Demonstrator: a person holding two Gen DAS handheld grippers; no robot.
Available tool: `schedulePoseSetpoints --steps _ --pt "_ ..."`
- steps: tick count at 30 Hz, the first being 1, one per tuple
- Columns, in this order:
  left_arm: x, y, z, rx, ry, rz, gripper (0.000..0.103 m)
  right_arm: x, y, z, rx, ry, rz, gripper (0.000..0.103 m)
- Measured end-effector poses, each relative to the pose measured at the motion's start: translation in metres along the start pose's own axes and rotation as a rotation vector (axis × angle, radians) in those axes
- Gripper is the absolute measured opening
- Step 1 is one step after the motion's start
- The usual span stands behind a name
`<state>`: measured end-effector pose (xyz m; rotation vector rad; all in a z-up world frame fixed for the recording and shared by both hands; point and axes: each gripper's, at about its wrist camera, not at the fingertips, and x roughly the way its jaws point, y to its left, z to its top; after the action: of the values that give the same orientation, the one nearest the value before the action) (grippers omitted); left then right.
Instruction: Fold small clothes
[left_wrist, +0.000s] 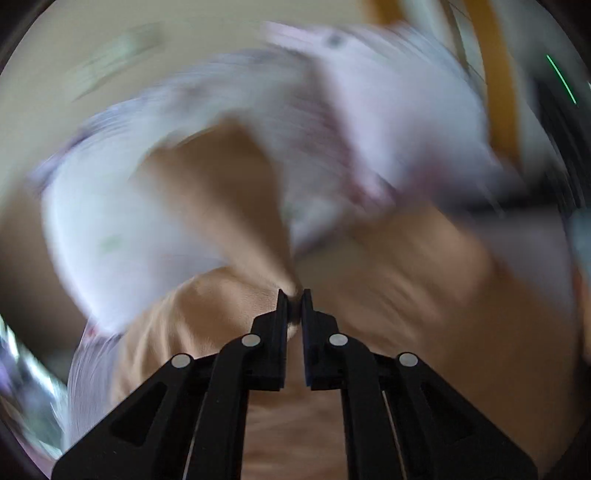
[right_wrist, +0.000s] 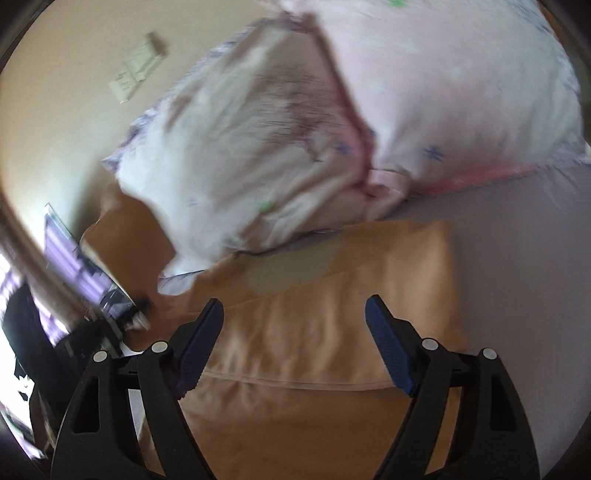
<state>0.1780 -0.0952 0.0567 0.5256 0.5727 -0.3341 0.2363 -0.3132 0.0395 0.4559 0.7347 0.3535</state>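
A tan garment (right_wrist: 332, 321) lies folded on the lilac bed sheet (right_wrist: 517, 258). In the left wrist view, my left gripper (left_wrist: 294, 295) is shut on a pinched edge of the tan garment (left_wrist: 229, 192), which rises from the jaws; the view is blurred by motion. In the right wrist view, my right gripper (right_wrist: 294, 314) is open just above the garment, its blue pads (right_wrist: 388, 343) apart on either side of the cloth and holding nothing.
Two white and pink patterned pillows (right_wrist: 236, 155) (right_wrist: 461, 85) lie just beyond the garment. A cream wall with a switch plate (right_wrist: 136, 74) stands behind. Dark furniture and clutter (right_wrist: 74, 295) are at the left edge.
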Motion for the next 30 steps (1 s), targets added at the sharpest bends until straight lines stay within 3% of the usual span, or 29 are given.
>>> schedulePoseSetpoints --steps 2,4,7,11,14,16,18,21,26,29,30 --pt "0.007 -0.054 -0.023 0.186 0.041 -0.019 0.007 0.01 -0.02 0.001 0.052 0.063 -0.008 0.079" --pt "0.0 -0.069 -0.045 0.237 0.06 -0.009 0.011 0.02 -0.032 -0.001 0.068 0.116 -0.021 0.069" --pt "-0.027 -0.043 -0.07 0.157 0.079 0.011 0.011 0.036 -0.036 -0.004 0.048 0.164 -0.077 0.058" --pt "-0.047 0.016 -0.1 -0.014 0.145 0.133 0.023 0.056 -0.028 -0.012 -0.014 0.235 -0.124 0.046" --pt "-0.048 0.049 -0.123 -0.118 0.215 0.194 0.025 0.059 -0.013 -0.023 -0.122 0.236 -0.193 0.045" --pt "-0.048 0.063 -0.133 -0.167 0.242 0.207 0.028 0.058 -0.005 -0.033 -0.2 0.234 -0.233 0.034" --pt "-0.047 0.07 -0.139 -0.202 0.254 0.198 0.032 0.055 0.003 -0.045 -0.298 0.196 -0.237 0.007" --pt "-0.051 0.069 -0.144 -0.206 0.251 0.194 0.032 0.049 0.015 -0.041 -0.352 0.152 -0.259 0.006" --pt "-0.044 0.073 -0.145 -0.212 0.255 0.204 0.036 0.024 0.022 0.013 -0.355 -0.122 -0.397 0.006" --pt "-0.043 0.067 -0.146 -0.219 0.256 0.209 0.039 0.06 0.003 0.038 -0.322 -0.011 -0.463 0.008" --pt "-0.042 0.067 -0.146 -0.223 0.256 0.208 0.039 0.064 -0.006 0.042 -0.278 0.013 -0.467 0.016"
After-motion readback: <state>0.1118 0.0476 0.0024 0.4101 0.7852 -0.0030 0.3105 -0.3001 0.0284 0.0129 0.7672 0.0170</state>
